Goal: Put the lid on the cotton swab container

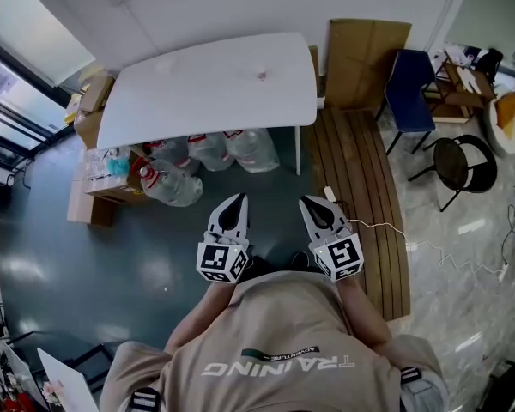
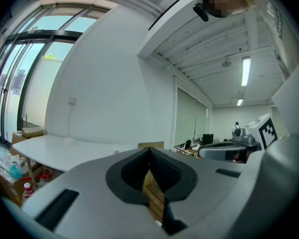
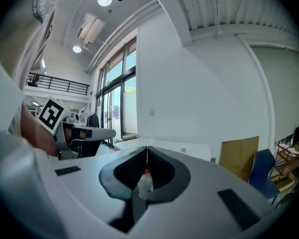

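Note:
Both grippers hang in front of my chest above the dark floor, well short of the white table (image 1: 206, 88). My left gripper (image 1: 234, 201) is shut with nothing between its jaws. The right gripper (image 1: 312, 202) is shut too and empty. On the far side of the table sits a small pinkish object (image 1: 261, 75), too small to identify. A faint pale disc (image 1: 166, 65) lies near the table's left part. In the left gripper view my closed jaws (image 2: 149, 152) point toward the table (image 2: 60, 151). The right gripper's closed jaws (image 3: 147, 151) also face the table (image 3: 174, 147).
Large water bottles (image 1: 210, 151) and cardboard boxes (image 1: 93, 110) are crowded under and left of the table. A wooden deck strip (image 1: 356, 178) runs on the right, with a cardboard sheet (image 1: 366, 50), a blue chair (image 1: 410, 88) and a black stool (image 1: 463, 163). A white cable (image 1: 429, 247) trails over the floor.

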`<state>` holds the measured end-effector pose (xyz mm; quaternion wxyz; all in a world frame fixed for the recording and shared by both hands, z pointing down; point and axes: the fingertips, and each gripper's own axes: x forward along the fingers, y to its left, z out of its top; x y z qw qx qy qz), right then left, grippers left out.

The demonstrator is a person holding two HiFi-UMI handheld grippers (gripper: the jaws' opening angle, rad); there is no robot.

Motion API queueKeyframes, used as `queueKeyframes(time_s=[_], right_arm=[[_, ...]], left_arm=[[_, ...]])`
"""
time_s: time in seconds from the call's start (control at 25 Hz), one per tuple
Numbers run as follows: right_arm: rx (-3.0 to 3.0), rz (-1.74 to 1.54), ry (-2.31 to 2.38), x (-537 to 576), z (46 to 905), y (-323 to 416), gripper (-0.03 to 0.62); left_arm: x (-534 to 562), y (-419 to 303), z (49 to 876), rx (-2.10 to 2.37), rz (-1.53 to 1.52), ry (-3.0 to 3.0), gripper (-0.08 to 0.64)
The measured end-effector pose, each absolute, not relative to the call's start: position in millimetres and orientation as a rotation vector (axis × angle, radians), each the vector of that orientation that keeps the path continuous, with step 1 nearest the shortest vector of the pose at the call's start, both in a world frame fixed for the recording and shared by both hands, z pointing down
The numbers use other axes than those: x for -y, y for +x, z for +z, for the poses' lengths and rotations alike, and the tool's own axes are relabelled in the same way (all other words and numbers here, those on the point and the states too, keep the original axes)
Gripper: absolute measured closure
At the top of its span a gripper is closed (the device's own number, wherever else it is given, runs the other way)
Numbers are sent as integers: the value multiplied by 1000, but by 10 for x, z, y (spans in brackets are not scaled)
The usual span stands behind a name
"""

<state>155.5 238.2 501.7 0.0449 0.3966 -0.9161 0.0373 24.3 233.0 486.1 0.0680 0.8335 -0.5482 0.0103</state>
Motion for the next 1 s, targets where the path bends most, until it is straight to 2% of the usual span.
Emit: queueKeyframes(time_s=[0.48, 1.0], right_arm=[[2794, 127, 1151, -2011, 5052, 1168, 574], [2674, 39, 1248, -925, 4876, 716, 574]], left_arm=[[-1977, -76, 4914, 1654, 14, 2481, 548], [-804, -655, 4875, 1574, -35, 2543, 548]])
